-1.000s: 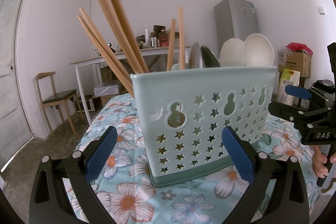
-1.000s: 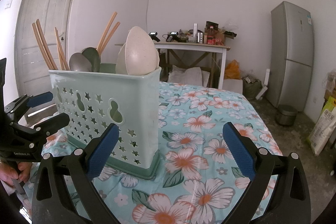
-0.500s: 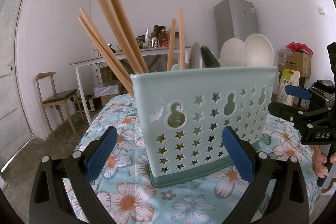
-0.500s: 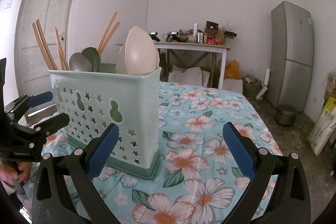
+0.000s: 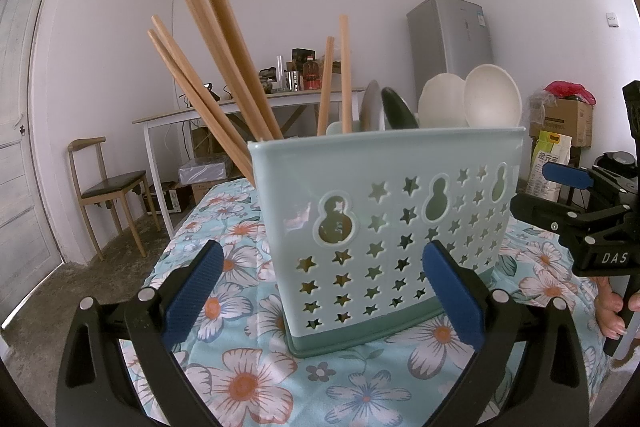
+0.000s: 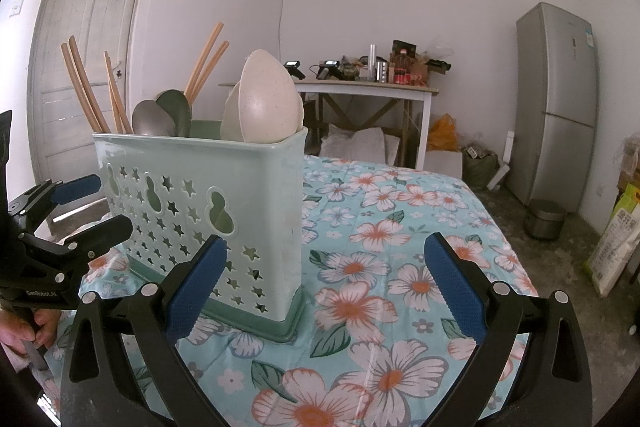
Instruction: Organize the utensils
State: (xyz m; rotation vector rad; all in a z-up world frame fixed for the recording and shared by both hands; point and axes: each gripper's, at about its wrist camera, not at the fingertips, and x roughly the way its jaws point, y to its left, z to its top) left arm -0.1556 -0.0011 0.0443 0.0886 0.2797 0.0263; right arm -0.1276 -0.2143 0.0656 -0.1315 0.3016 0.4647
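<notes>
A pale green plastic caddy with star cut-outs (image 5: pixel 384 211) is standing on the floral tablecloth (image 6: pixel 400 227), holding wooden chopsticks (image 5: pixel 224 39) and spoons. Both the left gripper (image 5: pixel 324 291) and the right gripper (image 6: pixel 326 287) are hovering before it, jaws apart and empty; any next reach should probably come from above.

Floral-clothed table (image 6: pixel 400 227) carries utensil basket (image 6: pixel 224 211), seemingly alone.

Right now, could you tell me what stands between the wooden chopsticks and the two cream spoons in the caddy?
A metal spoon and a dark green spoon stand between the chopsticks and cream spoons, clearest in the right wrist view.
</notes>
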